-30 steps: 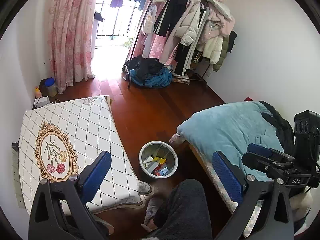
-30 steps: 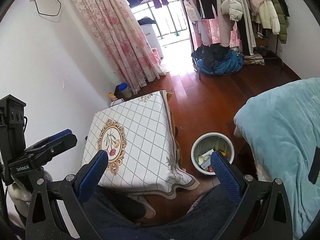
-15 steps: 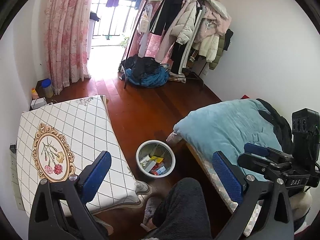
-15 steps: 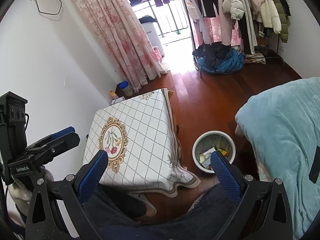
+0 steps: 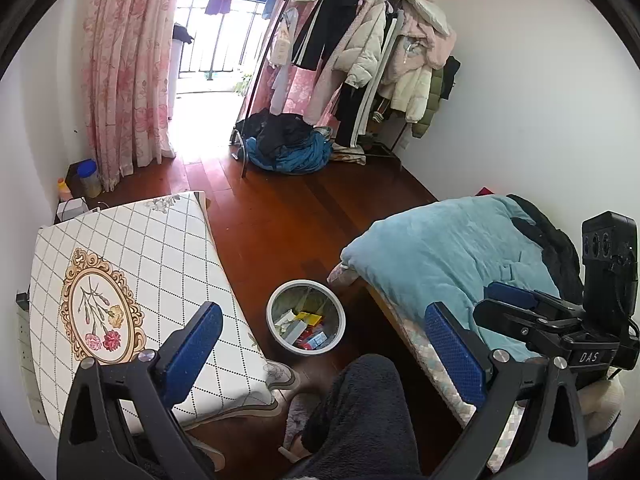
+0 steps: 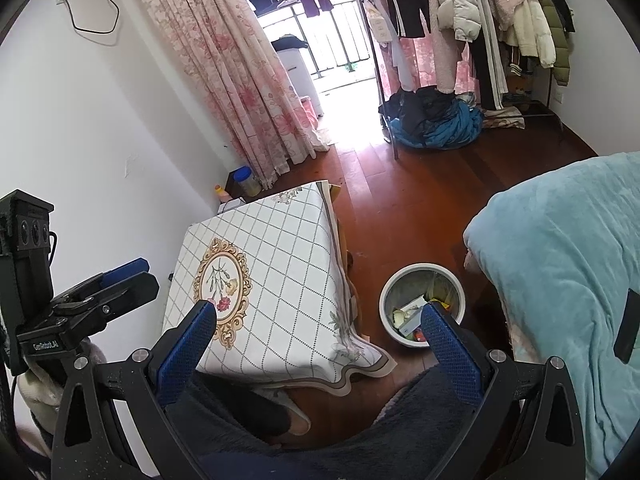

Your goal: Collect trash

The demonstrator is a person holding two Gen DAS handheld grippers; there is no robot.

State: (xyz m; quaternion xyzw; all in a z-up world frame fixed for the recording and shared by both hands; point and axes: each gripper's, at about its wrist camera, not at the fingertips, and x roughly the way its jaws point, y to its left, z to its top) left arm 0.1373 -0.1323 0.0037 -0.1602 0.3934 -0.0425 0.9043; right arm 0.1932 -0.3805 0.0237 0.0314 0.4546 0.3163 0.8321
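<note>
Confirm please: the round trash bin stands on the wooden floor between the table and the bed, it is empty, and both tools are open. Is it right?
Not quite. The trash bin is not empty: the left wrist view shows wrappers and small boxes inside. It does stand on the floor between the table and the bed, and the left tool and right tool are open.

Looking down a wooden floor [image 6: 420, 184] from the right gripper [image 6: 318, 330], whose 2 blue-padded fingers [image 6: 186, 350] stand wide apart and hold nothing. Between them, a low table [image 6: 280, 276] wears a white diamond-grid cloth with a gold floral medallion. Just right of it stands a round white trash bin [image 6: 422, 305] with mixed wrappers inside. A teal blanket [image 6: 560, 272] fills the right edge. The left gripper [image 6: 100, 292] shows at far left. Pink floral curtains [image 6: 224, 64] and a clothes rack [image 6: 460, 20] stand beyond.
</note>
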